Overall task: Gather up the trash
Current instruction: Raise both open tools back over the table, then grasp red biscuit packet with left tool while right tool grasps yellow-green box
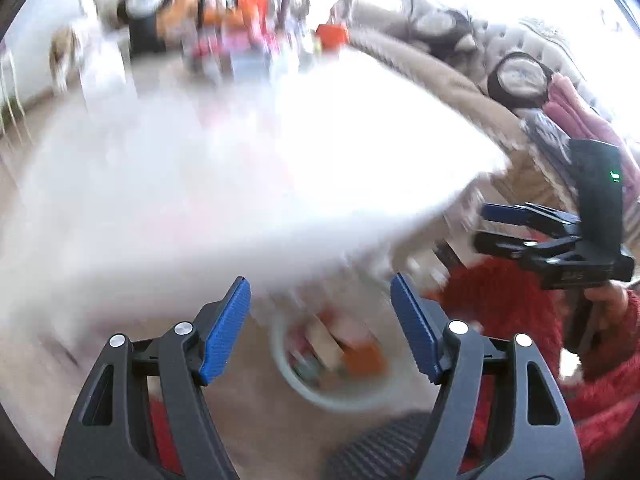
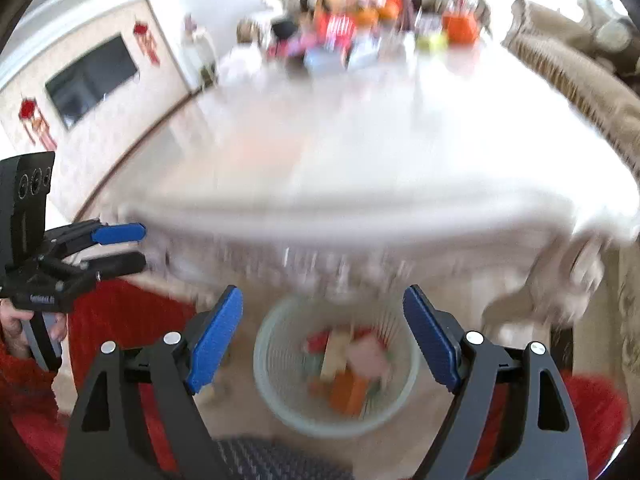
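Observation:
A white mesh waste basket (image 2: 280,360) stands on the floor below the table edge, holding several pieces of trash in red, orange, pink and cream. It also shows, blurred, in the left wrist view (image 1: 288,372). My right gripper (image 2: 322,336) is open and empty above the basket. My left gripper (image 1: 320,328) is open and empty, also above the basket. Each gripper appears in the other's view: the right one (image 1: 486,226) at the right, the left one (image 2: 140,246) at the left. Both views are motion-blurred.
A white table (image 2: 380,168) fills the middle, with colourful packages and an orange container (image 2: 460,26) at its far end. A beige sofa (image 2: 580,80) runs along the right. A wall TV (image 2: 92,80) is at left. A dark slipper (image 2: 260,460) sits below.

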A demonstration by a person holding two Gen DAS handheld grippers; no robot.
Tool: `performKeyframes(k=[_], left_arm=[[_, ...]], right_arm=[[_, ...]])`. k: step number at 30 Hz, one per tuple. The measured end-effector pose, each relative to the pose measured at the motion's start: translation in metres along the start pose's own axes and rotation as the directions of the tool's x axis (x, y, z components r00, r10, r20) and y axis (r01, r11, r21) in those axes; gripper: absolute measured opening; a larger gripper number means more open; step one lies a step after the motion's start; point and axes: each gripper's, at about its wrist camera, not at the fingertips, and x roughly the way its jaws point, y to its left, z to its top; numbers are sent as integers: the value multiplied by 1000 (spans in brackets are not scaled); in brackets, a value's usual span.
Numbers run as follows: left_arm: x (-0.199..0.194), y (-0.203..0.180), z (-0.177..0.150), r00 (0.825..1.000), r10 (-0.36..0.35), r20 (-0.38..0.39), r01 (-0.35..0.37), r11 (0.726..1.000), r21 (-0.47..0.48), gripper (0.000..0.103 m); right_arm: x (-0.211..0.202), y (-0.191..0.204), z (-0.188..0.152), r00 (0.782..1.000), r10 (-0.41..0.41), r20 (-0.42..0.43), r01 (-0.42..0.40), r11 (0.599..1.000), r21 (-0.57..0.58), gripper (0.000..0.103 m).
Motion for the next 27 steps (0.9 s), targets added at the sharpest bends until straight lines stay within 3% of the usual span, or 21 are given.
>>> performKeyframes(k=[4,9,12,20,27], left_arm=[[11,33,82,984,124,126,-139,982,124,78],[68,82,181,992,72,105,-95,968,232,78],[102,109,223,996,39,84,-58,970,234,78],[170,122,265,1000,-12,-9,14,945,328,78],[195,121,276,992,-96,-79,114,956,271,78]], right_arm=[[4,-18,63,993,-22,113,26,999,-35,79],[42,-46,144,987,-37,158,49,996,-75,79],[75,-66,189,985,-76,157,86,994,-61,79],[149,-117,266,969,-206,134,192,976,106,79],[229,-136,319,925,-374,60,362,920,148,79]])
